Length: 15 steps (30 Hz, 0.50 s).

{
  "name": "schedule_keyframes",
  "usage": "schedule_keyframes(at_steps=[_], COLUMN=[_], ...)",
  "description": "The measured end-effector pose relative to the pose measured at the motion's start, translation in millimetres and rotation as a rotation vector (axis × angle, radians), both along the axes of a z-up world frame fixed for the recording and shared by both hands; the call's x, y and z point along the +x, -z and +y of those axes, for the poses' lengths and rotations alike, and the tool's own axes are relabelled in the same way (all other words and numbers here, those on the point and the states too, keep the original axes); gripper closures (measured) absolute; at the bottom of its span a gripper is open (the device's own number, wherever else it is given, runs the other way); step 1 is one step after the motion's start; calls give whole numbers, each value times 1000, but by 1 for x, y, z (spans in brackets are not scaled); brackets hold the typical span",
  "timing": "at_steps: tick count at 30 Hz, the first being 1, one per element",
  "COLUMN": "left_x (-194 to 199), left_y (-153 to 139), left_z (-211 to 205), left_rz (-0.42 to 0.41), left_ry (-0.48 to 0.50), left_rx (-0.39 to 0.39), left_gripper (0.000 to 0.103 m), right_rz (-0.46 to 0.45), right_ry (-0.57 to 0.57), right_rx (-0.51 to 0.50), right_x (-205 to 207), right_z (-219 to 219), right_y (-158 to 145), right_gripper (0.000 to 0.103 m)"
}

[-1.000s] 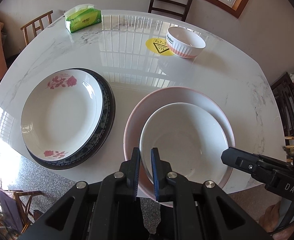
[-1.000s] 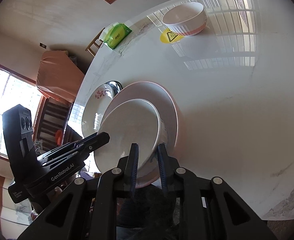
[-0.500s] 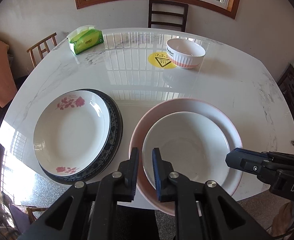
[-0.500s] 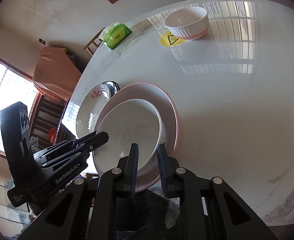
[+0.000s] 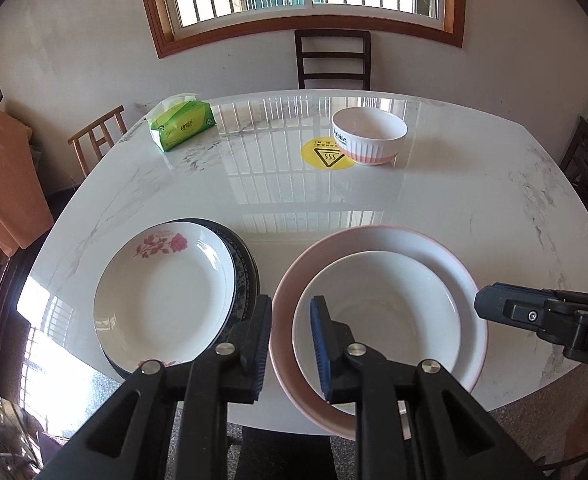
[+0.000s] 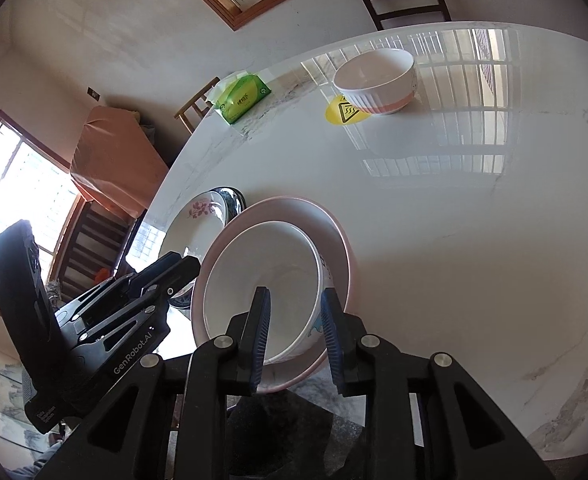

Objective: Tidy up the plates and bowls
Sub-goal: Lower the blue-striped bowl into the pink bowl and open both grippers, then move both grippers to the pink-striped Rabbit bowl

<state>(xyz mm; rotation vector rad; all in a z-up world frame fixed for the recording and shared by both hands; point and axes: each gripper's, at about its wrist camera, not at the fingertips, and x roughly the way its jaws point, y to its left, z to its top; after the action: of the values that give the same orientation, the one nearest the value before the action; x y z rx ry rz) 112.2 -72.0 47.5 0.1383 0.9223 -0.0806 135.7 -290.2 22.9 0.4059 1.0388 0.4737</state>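
Observation:
A white bowl point(image 5: 378, 312) sits inside a wide pink-rimmed bowl point(image 5: 450, 252) at the table's near edge. My left gripper point(image 5: 291, 344) straddles the pink bowl's near left rim, jaws a little apart. My right gripper point(image 6: 294, 336) straddles the white bowl's point(image 6: 262, 280) near rim inside the pink bowl point(image 6: 334, 248), jaws apart. A rose-patterned white plate point(image 5: 162, 296) lies on a dark blue plate point(image 5: 246, 264) to the left. A pink-and-white ribbed bowl point(image 5: 368, 136) stands far back; it also shows in the right wrist view point(image 6: 374, 80).
The white marble table point(image 5: 374, 200) carries a green tissue pack point(image 5: 182, 124) at the back left and a yellow warning sticker point(image 5: 326, 156) by the ribbed bowl. Chairs point(image 5: 334, 60) stand around the table. A window is behind.
Both grippers have opened slightly; they were shut on the bowl rims one second ago. The left wrist view has tilted up and back, showing the window.

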Motion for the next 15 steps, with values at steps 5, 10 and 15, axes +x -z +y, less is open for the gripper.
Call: schedule_keyframes(at_steps=[5,10,15], left_x=[5,17,32], left_y=[0,-4,-10], left_z=[-6,-13,-19], left_rz=[4,18,9], left_ry=[11,28,42], left_rx=[7,9,6], left_gripper=[82,79,61], right_rz=[-2,-2,-16], right_ry=[35,73,99], right_rx=[4,-4,-19], right_x=[1,7,17], right_z=[-14,-27,-37], right_y=[4,9,10], right_gripper=[74,66,56])
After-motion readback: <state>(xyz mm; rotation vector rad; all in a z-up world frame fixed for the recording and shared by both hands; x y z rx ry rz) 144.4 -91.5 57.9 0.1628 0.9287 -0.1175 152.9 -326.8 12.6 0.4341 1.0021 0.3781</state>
